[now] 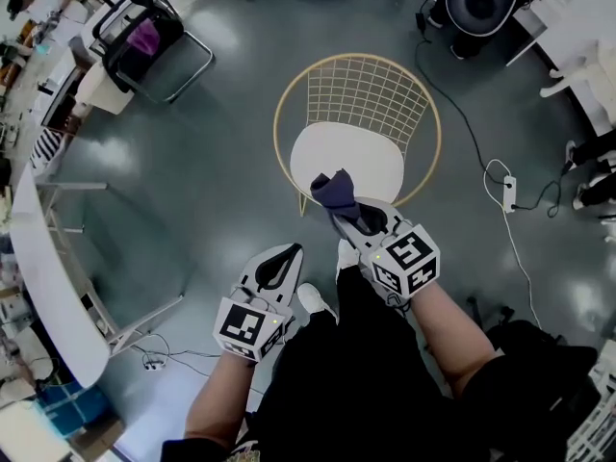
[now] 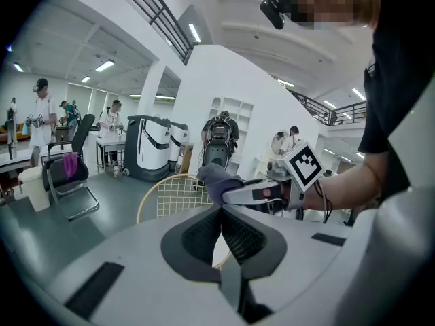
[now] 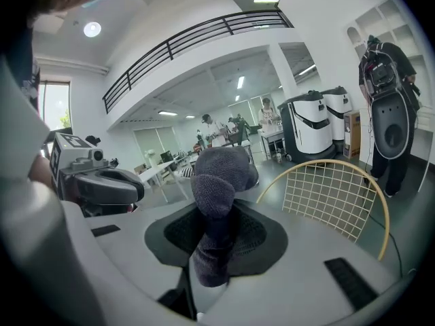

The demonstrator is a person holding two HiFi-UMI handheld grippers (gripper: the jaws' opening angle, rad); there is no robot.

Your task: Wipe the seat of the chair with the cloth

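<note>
The left gripper (image 1: 281,258) hung idle near the person, fingers closed on nothing, while the right gripper (image 1: 354,218) pinched the dark cloth (image 1: 335,191) between its fingers, the bunched end poking beyond them over the front edge of the white chair seat (image 1: 356,157); wiping seemed not yet begun, needing the cloth lowered onto the seat.

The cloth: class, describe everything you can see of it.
The cloth is dark grey-purple and knit-looking. It is bunched, pinched between the shut jaws of the right gripper, with its free end bulging past them. In the head view it shows over the front edge of the chair's white seat; contact cannot be told.
</note>
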